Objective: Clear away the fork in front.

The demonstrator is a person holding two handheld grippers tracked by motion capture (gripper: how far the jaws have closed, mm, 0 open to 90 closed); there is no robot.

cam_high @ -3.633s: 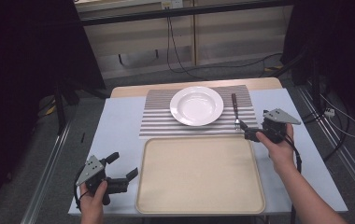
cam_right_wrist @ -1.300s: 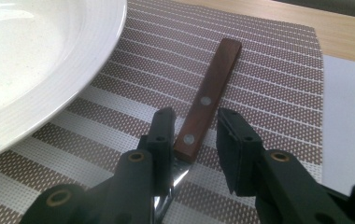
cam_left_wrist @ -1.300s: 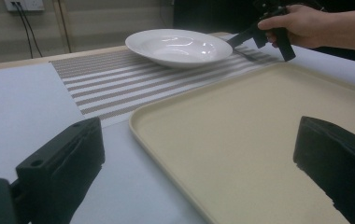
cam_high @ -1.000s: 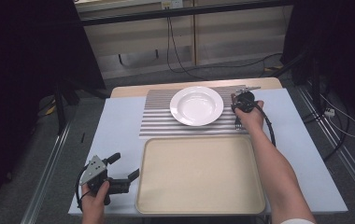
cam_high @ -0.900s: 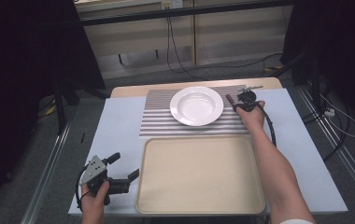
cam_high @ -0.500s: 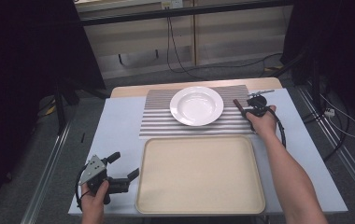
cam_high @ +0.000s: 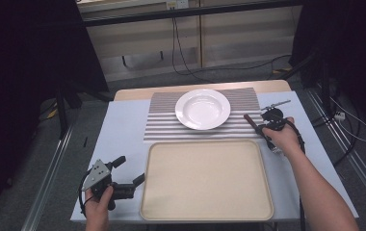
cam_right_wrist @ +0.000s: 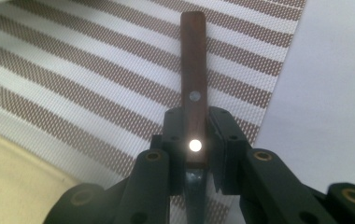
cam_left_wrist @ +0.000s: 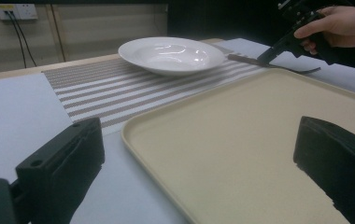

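Shifted since the earlier frames: right gripper (cam_high: 266,126), now nearer the person, at the placemat's right edge, with the wooden-handled utensil (cam_right_wrist: 193,88) lifted off the striped placemat (cam_high: 164,126) and carried along. Held in place at lower left: left gripper (cam_high: 123,180), fingers (cam_left_wrist: 61,161) spread, nothing between them, beside the tray (cam_high: 171,211). Farther right: white plate (cam_high: 202,109) resting on the placemat. At far right: right fingers (cam_right_wrist: 222,135) pinching the utensil's handle, blade end hidden. Probably bound for the tray next. Counted on the surface (cam_high: 123,130): one tray, one placemat, one plate, one utensil, two grippers.
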